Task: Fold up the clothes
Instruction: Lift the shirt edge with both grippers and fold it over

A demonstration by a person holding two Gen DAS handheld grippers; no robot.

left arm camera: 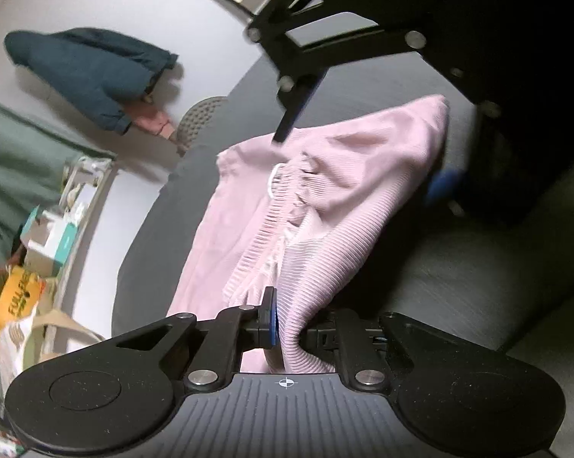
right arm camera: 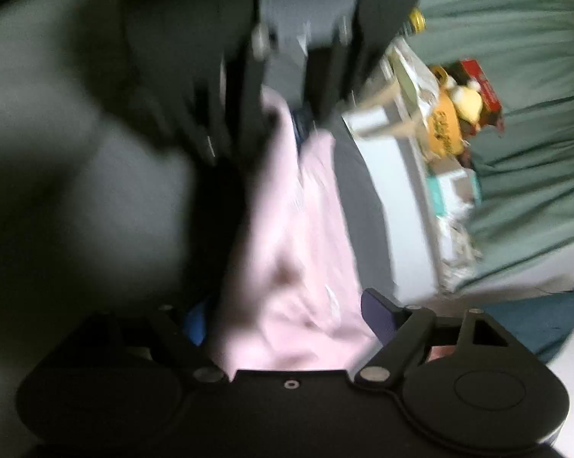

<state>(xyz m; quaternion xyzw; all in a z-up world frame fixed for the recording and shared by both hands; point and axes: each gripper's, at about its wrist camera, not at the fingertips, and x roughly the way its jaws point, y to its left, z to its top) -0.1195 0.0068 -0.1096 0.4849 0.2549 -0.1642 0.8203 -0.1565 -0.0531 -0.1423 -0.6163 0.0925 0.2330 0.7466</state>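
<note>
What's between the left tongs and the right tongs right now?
The pink garment spans the stretch in the left wrist view: the left tongs are clamped on its ribbed edge, and it runs over the dark surface to the open right tongs.

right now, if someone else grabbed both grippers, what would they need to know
Left gripper: shut on the ribbed edge of the pink garment.
Right gripper: fingers wide apart around the garment's far end, not pinching it; that view is blurred.
The garment lies bunched on the dark grey surface, elastic waistband showing. A dark blue garment lies apart on the pale surface behind.
Done: no neat fold visible.
Left: grip with the right, spread flat, fold.
</note>
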